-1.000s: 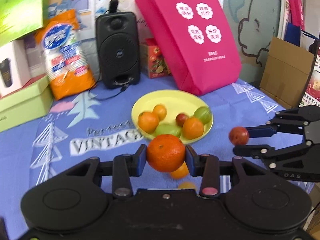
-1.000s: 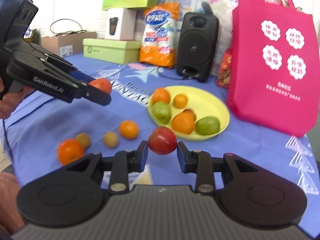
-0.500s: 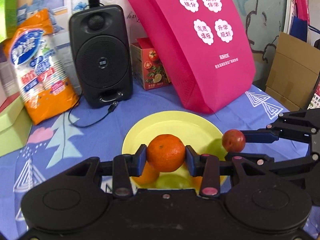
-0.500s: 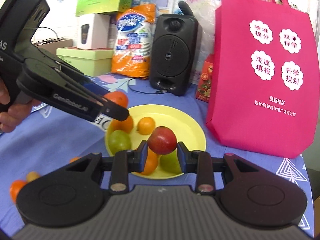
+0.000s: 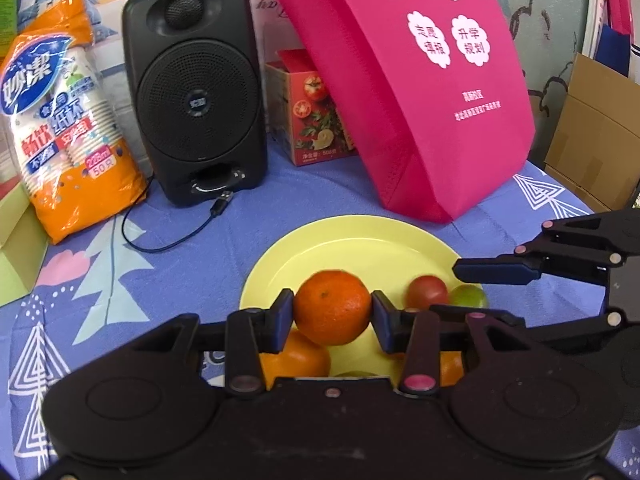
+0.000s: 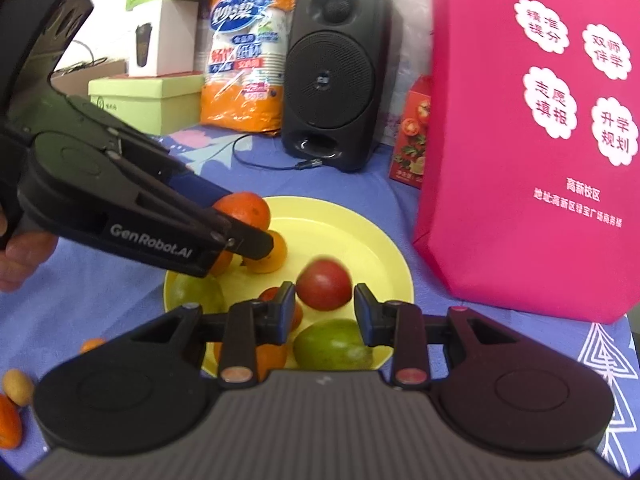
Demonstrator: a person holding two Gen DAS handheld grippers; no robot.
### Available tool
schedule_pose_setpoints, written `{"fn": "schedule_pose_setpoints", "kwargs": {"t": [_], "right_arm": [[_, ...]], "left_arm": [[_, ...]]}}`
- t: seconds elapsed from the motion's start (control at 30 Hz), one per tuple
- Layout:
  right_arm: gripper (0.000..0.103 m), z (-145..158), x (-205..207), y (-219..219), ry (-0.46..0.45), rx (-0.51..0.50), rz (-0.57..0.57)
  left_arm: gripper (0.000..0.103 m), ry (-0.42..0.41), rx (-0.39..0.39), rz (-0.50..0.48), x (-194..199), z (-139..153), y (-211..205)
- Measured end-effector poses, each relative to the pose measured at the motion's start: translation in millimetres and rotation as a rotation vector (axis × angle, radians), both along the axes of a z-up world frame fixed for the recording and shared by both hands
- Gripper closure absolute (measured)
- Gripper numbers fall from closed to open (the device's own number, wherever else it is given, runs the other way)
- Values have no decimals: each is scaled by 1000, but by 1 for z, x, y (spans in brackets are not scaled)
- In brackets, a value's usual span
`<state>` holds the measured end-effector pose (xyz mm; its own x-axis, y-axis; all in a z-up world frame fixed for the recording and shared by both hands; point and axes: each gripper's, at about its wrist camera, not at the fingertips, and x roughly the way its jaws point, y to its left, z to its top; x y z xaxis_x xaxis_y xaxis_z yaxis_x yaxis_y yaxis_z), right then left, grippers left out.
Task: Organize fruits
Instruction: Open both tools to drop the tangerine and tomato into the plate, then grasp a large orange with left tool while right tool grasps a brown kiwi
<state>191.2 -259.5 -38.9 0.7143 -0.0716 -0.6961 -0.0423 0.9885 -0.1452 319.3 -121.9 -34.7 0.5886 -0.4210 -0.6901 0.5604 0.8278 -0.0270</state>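
Left gripper (image 5: 333, 311) over the yellow plate (image 5: 360, 240), jaws just eased wider around an orange (image 5: 333, 307), right gripper (image 6: 325, 307) pinching a red apple (image 6: 324, 286) above the same plate beside fruit.

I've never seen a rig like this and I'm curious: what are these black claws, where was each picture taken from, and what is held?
There is no robot: a person carries two handheld two-finger grippers, each with a wide-angle camera looking forward. One picture comes from the left gripper, the other from the right gripper; each also shows the other tool from the side. A yellow plate of oranges and green fruit sits on a blue cloth, with small fruits loose beside it. Behind stand a black speaker and a pink bag. The left gripper has an orange between its pads above the plate; its jaws have just been opening. The right gripper clamps a red fruit.
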Motion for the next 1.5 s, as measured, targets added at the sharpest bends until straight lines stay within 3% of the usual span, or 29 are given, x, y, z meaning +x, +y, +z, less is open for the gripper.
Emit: {"fn": "schedule_pose_setpoints", "kwargs": {"t": [0.07, 0.2, 0.33, 0.63, 0.97, 1.13, 1.33, 1.5], "right_arm": [[71, 1, 0, 1, -1, 1, 1], [71, 5, -3, 3, -7, -3, -4], [62, 13, -15, 5, -27, -1, -11], [60, 18, -62, 20, -28, 42, 9], [59, 5, -101, 71, 25, 89, 134], [55, 3, -123, 89, 38, 79, 194], [53, 1, -136, 86, 61, 75, 150], [53, 3, -138, 90, 57, 77, 169]], "left_arm": [[47, -5, -9, 4, -1, 3, 3], [46, -25, -14, 9, -8, 11, 6], [29, -51, -15, 24, -19, 20, 13], [29, -76, 10, 67, -54, 25, 54], [28, -32, -63, 176, -115, 15, 110], [28, -20, -58, 162, -156, 10, 120], [28, -25, -56, 99, -211, 10, 116], [24, -52, 25, 71, -233, -3, 101]]}}
